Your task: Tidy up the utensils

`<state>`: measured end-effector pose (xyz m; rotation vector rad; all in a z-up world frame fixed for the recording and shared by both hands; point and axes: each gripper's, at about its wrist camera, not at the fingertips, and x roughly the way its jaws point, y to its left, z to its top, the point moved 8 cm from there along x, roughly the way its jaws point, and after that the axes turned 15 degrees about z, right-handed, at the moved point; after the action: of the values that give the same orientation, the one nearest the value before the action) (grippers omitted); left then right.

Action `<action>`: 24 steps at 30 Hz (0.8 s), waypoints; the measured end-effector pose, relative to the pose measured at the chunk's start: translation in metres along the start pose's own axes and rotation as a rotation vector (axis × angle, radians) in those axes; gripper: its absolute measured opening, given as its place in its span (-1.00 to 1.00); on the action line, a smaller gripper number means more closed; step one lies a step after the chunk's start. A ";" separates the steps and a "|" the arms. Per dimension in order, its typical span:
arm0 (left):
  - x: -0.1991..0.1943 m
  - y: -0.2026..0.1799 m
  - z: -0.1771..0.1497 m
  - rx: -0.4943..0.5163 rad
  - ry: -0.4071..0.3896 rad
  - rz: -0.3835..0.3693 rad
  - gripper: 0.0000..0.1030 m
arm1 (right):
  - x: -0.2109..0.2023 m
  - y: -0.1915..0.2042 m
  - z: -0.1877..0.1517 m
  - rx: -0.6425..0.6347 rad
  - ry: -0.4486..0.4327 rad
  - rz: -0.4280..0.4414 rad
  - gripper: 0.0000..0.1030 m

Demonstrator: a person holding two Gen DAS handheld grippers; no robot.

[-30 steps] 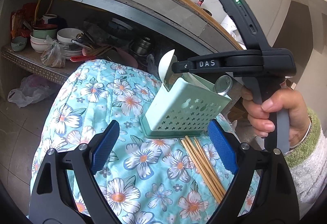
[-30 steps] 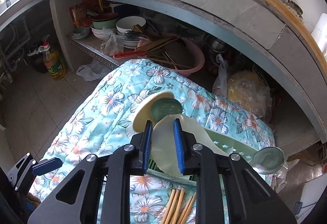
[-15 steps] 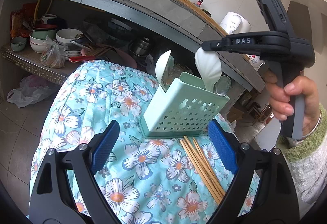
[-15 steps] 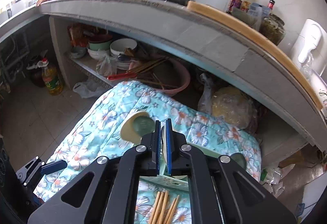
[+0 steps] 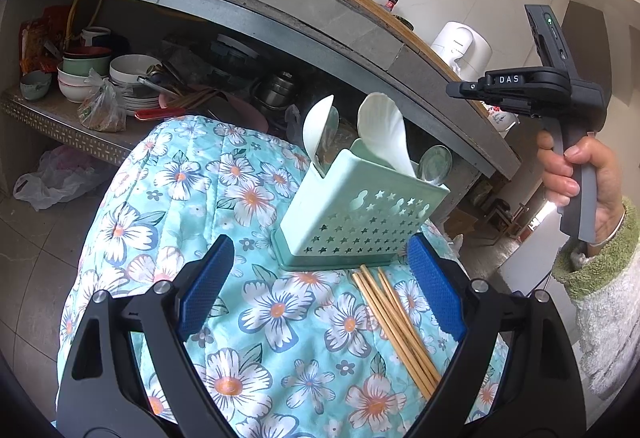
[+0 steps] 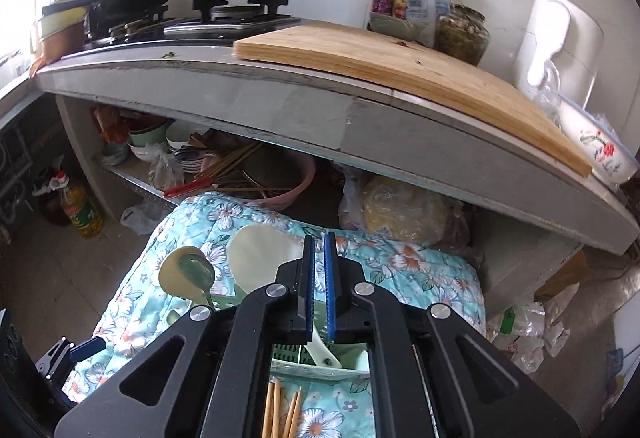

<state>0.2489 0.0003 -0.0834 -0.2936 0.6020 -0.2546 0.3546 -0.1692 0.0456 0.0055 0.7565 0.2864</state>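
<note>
Lifted up and away from the holder [image 5: 362,216] since a second ago: right gripper [image 6: 318,288], pads now pinched together on nothing, the gap having closed in that time. White scalloped spoon [image 5: 384,136] released and standing bowl-up in the holder's rear slot, beside another white spoon [image 5: 318,128] and a metal spoon [image 5: 436,164]. Holder upright near the far edge of the flowered quilt [image 5: 224,174]. Chopsticks [image 5: 396,322] loose on the quilt in a rough bundle, just in front of the holder, toward the quilt's right edge. Left gripper [image 5: 320,288] low at the near edge, splayed wide and empty, framing the holder without touching it. Spoon step apparently finished; chopsticks probably next. Calls for reopening the right gripper, dropping low to the cloth, pinching the thin sticks without scattering them, then tipping them upright into a free slot. Holder's inner dividers mostly hidden behind its wall and the right gripper's body; spoon handles out of sight inside; near ends of the chopsticks cut off by gripper arms; exact count unclear.
</note>
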 end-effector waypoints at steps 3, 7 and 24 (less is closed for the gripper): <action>0.000 -0.001 -0.001 0.002 0.002 0.001 0.64 | 0.003 -0.001 -0.004 0.018 0.008 0.044 -0.90; 0.002 -0.002 -0.003 0.008 0.003 0.004 0.64 | 0.017 0.009 -0.009 0.031 0.053 0.168 -0.84; 0.008 0.002 -0.004 0.001 0.016 0.009 0.64 | 0.084 0.072 -0.050 -0.148 0.320 0.272 0.10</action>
<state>0.2530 -0.0015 -0.0909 -0.2880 0.6183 -0.2491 0.3601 -0.0835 -0.0402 -0.0796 1.0530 0.6122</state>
